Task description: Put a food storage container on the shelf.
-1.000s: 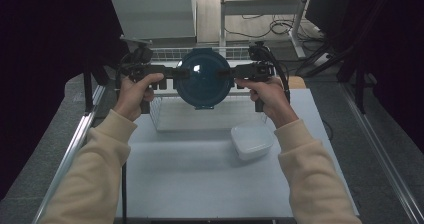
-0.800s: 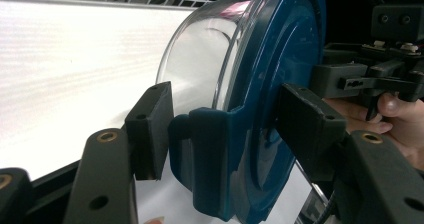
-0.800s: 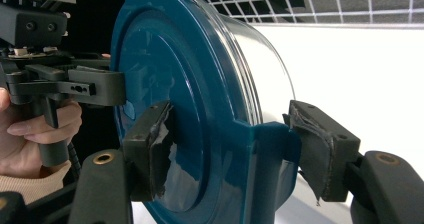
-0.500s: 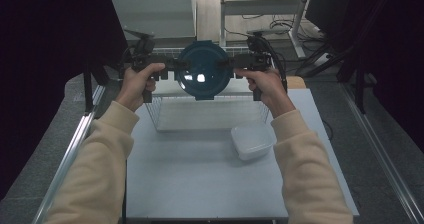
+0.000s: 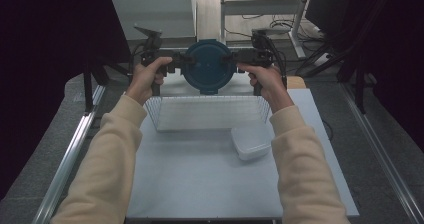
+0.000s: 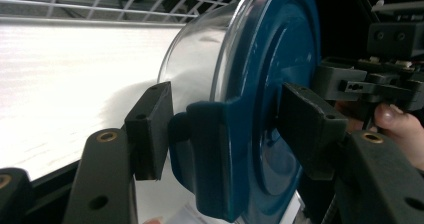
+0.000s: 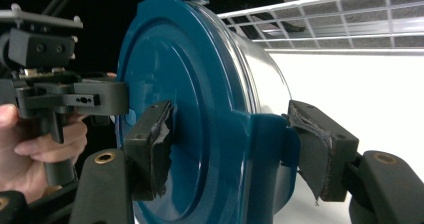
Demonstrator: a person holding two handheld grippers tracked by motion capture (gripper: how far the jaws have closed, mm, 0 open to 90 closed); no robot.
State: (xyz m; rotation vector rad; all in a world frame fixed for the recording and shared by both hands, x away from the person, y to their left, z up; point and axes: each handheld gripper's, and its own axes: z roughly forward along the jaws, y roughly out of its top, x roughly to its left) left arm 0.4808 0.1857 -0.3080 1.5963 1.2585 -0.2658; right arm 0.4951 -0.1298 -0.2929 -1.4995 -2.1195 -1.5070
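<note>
Two grippers, our left gripper (image 5: 184, 60) and right gripper (image 5: 229, 59), squeeze the side tabs of the blue-lidded bowl (image 5: 207, 66), held above the far wire basket (image 5: 207, 113); it looks hard, slippery and breakable.

Held between the left hand-held gripper (image 5: 181, 64) and the right hand-held gripper (image 5: 235, 60): a lidded container (image 5: 207, 66), lid toward the camera in the high view, each side latch clamped between a pair of jaws. Directly below and just nearer than the two: a wire basket (image 5: 207, 113) on the tabletop (image 5: 200, 179). Nearer again, below the right one, just beside the basket's near right corner: a small lidded box (image 5: 252, 141).
</note>
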